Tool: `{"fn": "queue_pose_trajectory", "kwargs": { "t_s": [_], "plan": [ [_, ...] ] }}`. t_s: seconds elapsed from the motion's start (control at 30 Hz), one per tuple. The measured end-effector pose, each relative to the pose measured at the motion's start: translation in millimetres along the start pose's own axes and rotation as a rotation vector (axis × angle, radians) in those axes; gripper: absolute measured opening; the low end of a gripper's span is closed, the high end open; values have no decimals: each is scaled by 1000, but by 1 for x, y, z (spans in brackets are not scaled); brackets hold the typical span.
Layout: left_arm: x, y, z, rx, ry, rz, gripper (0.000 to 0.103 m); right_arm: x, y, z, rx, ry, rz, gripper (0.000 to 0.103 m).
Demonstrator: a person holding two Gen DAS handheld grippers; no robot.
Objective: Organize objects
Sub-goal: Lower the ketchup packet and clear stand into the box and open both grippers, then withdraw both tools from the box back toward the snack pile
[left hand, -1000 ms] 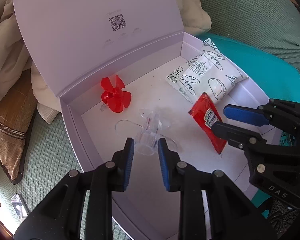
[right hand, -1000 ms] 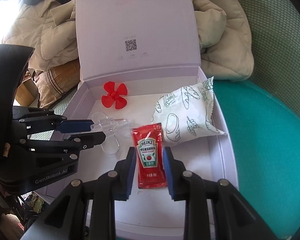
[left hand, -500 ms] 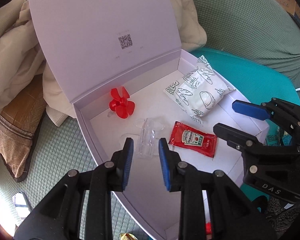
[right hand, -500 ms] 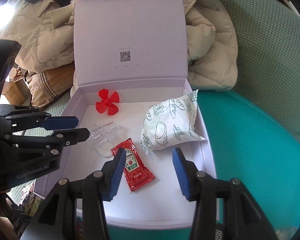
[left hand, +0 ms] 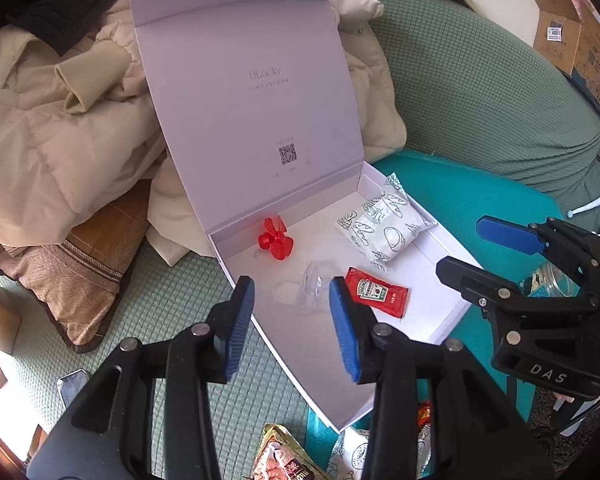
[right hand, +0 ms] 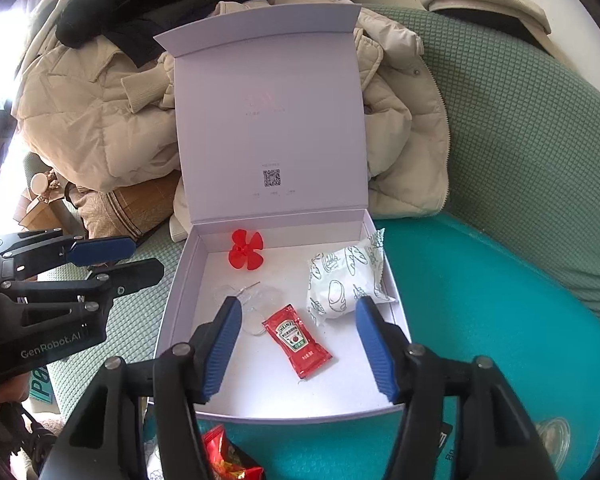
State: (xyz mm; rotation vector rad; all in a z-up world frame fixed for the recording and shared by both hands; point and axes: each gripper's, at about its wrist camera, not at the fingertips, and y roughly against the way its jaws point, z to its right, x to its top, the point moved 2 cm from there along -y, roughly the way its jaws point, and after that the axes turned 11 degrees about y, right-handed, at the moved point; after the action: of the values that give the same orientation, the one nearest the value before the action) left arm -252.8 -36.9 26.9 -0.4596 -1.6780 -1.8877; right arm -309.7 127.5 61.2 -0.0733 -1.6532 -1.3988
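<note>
A pale lilac box [right hand: 180, 300] sits open on a teal cushion [right hand: 480, 320], its lid [right hand: 268, 120] standing up at the back against a heap of cream padded coats [right hand: 92, 120]. Four things lie on the box floor: a small red propeller [right hand: 245, 256] near the back wall, a clear plastic piece [right hand: 256, 300] in front of it, a red ketchup sachet [right hand: 296, 340] near the middle, and a white snack packet [right hand: 346, 284] printed with bread drawings against the right wall. The right gripper [right hand: 298, 344] hangs above the front half of the box with its jaws opening and nothing between the pads; the ketchup sachet lies flat on the box floor below the gap, apart from both fingers. The left gripper [left hand: 292, 328] is off to the left over the near left edge of the box, its jaws also opening and empty; seen along its fingers, the clear plastic piece [left hand: 312, 284] shows in the gap but rests on the box floor below, untouched, with the ketchup sachet [left hand: 376, 296] just to the right of the right-hand finger. In front of the box, on the cushion, lie a red wrapper [right hand: 224, 456] and a gold snack pack [left hand: 284, 456], both outside it. A green textured sofa back [right hand: 520, 140] curves behind everything.
</note>
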Motion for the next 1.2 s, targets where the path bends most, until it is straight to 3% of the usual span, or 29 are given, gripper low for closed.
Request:
{"fn": "queue_pose_trajectory", "kwargs": {
  "t_s": [0.17,0.23,0.3,0.4,0.6,1.2],
  "plan": [
    [2,21,1,5,5,32,51,3,20,-7,-32,20,-2,67],
    [2,27,1,3,12,37,53,3,26,-8,-39,25,-2,74],
    [2,32,0,13,16,37,65,2,30,-8,-65,23,-15,91],
    [0,43,-1,16,19,58,70,-1,39,-6,-101,0,-18,98],
    [-6,67,-2,16,22,81,74,-6,69,-3,-115,-56,23,101],
    [-44,135,-4,-14,41,135,75,-22,141,-43,-127,-1,77,101]
  ]
}}
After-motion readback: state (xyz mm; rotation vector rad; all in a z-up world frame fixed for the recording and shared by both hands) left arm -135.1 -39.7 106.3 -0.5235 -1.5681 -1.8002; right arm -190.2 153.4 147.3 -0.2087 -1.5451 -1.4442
